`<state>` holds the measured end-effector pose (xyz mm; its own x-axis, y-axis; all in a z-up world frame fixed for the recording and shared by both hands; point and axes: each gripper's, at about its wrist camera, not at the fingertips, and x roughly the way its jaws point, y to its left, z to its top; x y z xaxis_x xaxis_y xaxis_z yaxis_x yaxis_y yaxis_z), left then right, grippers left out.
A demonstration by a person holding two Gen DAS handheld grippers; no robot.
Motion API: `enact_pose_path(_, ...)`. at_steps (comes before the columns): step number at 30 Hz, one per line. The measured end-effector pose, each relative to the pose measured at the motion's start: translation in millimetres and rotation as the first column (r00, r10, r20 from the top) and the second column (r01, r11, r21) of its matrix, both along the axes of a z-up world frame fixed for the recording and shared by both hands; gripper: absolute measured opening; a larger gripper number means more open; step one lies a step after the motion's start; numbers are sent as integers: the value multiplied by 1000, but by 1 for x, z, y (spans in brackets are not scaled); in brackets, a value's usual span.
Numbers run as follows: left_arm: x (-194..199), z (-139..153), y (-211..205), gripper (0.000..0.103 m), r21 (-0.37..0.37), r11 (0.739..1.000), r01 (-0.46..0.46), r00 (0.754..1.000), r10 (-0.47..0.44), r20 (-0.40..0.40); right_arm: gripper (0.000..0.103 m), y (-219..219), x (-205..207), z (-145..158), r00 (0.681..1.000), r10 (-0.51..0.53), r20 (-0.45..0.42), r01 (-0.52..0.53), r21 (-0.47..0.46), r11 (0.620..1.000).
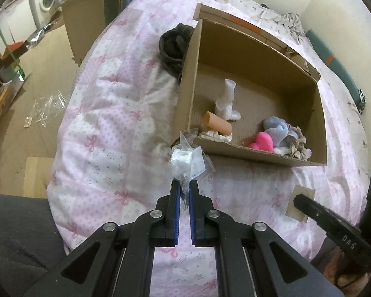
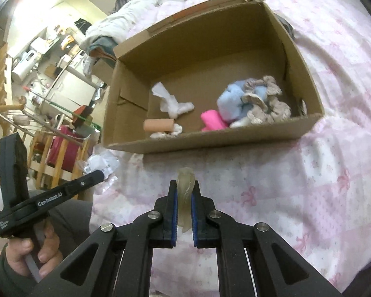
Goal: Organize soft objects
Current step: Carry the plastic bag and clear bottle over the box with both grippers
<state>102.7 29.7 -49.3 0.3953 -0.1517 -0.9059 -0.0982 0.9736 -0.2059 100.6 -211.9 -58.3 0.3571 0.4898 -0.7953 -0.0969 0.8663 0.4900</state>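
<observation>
Two grippers hover over a pink bow-print quilt [image 2: 309,185] on the bed, a washing machine [image 1: 47,0] off in the cluttered room behind. Left gripper [image 1: 184,185] pinches a clear plastic bag of white stuff [image 1: 185,162] just short of the cardboard box [image 1: 249,153]; right gripper [image 2: 184,188] squeezes a pale yellowish soft piece [image 2: 185,183]. Inside the box lie a pink heart [image 1: 262,142], a peach roll [image 1: 217,123], white cloth [image 1: 226,99] and a blue plush [image 2: 232,104], with dark clothing [image 1: 173,44] bunched against its outer wall.

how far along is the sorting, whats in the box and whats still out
Done: the box already holds a white cloth, a peach roll, a pink heart and a blue-and-beige bundle.
In hand: the left tool grips a plastic-wrapped white item, the right tool a pale rubbery piece, both short of the box.
Left: dropping both in, and perhaps the dark garment beside the box.
</observation>
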Motion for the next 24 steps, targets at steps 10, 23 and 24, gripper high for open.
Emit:
enact_pose_path(10,-28,16,1,6,-12,1000,-15,999,15,36,11,1,-5,12,999,-5,46,5,5,1000)
enact_pose_path(23,11,86,-14,6,51,998,35,967,-47,252,11,-13,15,67,980,-6,197,3,11,1000)
enact_pose_path(24,17,89,-15,6,51,998,39,964,-51,260,11,-17,17,71,977,-17,213,14,17,1000)
